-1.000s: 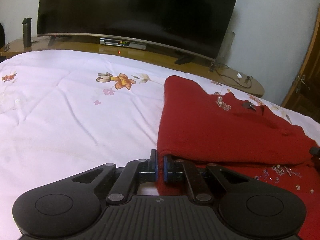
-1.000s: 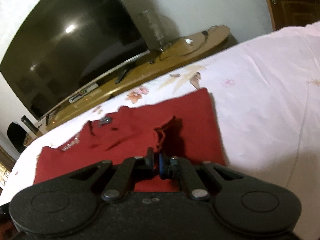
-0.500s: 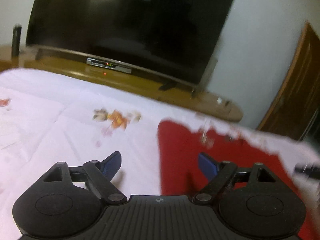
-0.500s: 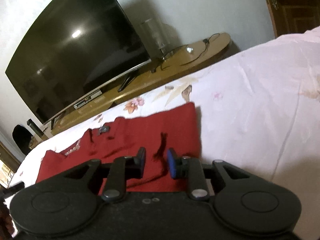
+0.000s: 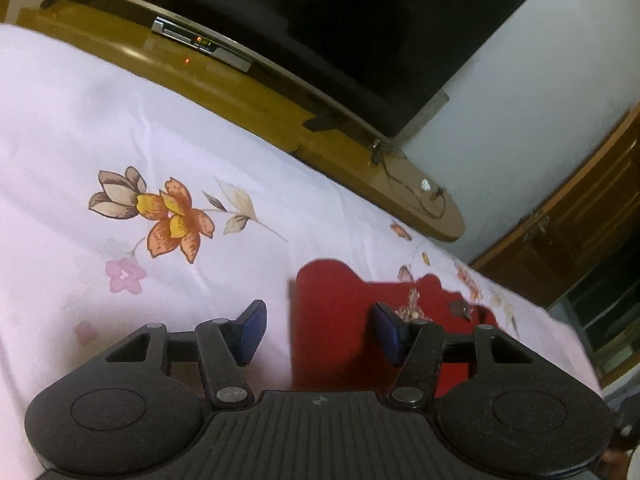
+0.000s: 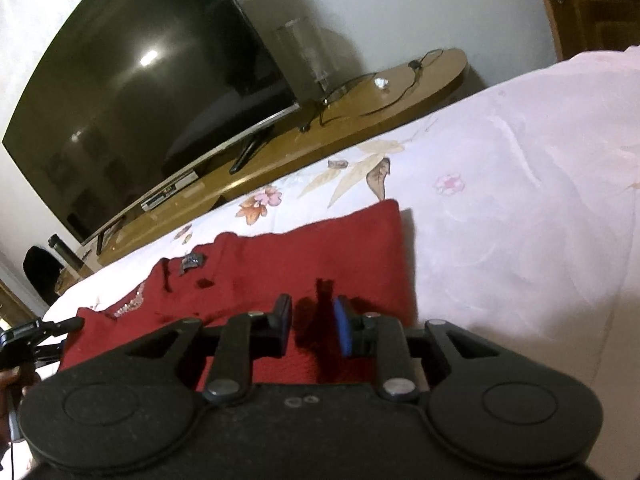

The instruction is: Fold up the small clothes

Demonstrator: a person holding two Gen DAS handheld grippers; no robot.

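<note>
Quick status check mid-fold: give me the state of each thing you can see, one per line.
Red garment: lying flat on the bedspread, partly folded, released by both grippers.
Left gripper: jaws closing, pads not pressing the garment; its edge lies between them.
Right gripper: open, a small raised fold of cloth between the pads, not pinched.
Bedspread: spread out, lightly wrinkled.
TV: screen dark.
Set-top box: lights on.

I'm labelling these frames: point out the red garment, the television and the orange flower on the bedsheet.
red garment [image 6: 320,248], right wrist view, middle of the cloth
television [image 6: 140,92], right wrist view, dark screen
orange flower [image 5: 176,220], left wrist view, printed petals
</note>
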